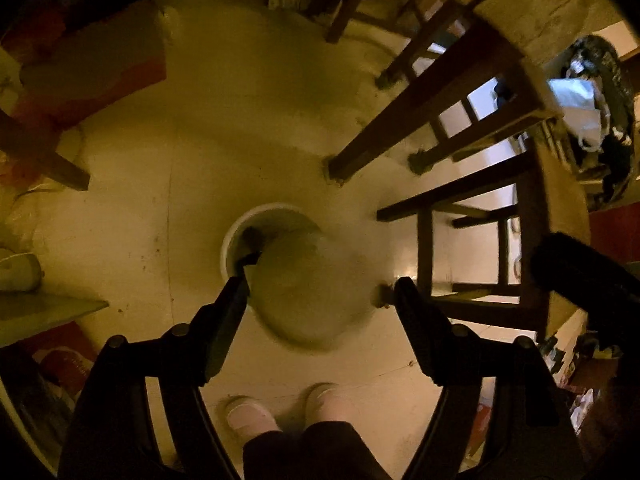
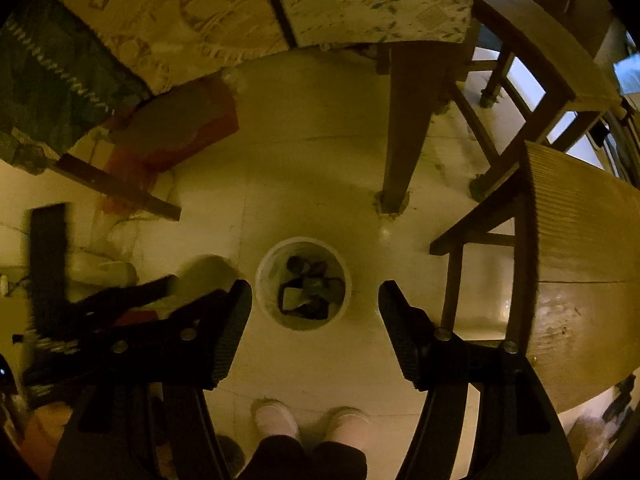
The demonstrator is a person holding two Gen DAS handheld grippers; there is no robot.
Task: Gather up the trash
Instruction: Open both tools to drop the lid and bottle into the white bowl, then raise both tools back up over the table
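A: Where is the trash going?

B: Into a small white bin (image 2: 304, 283) standing on the pale floor (image 2: 304, 184), at the centre of the right wrist view. Dark crumpled scraps (image 2: 306, 292) lie inside it.

A: And the right gripper (image 2: 315, 308)?

B: It hangs above the bin with its fingers (image 2: 232, 328) spread wide, nothing between them. The bin shows in the gap.

A: The left gripper (image 1: 322, 294)?

B: Its fingers (image 1: 228, 320) are also released, wide apart. In the left wrist view a blurred, pale rounded thing (image 1: 304, 288) lies between them and covers much of the bin (image 1: 236, 236), whose rim curves out at centre left. I cannot tell what the thing is, nor whether it touches the fingers.

A: Anything else around?

B: Two feet in light slippers (image 2: 312, 420) at the bottom centre, just below the bin in the frame. A wooden chair (image 2: 568, 240) with a ribbed seat on the right of the right wrist view, and a thick wooden leg (image 2: 404, 132) standing on the floor above the bin in the frame. A patterned cloth (image 2: 260, 4) fills the top. A red flat thing (image 2: 176, 132) lies at the upper left, and the left gripper's dark body (image 2: 120, 304) shows at the middle left.
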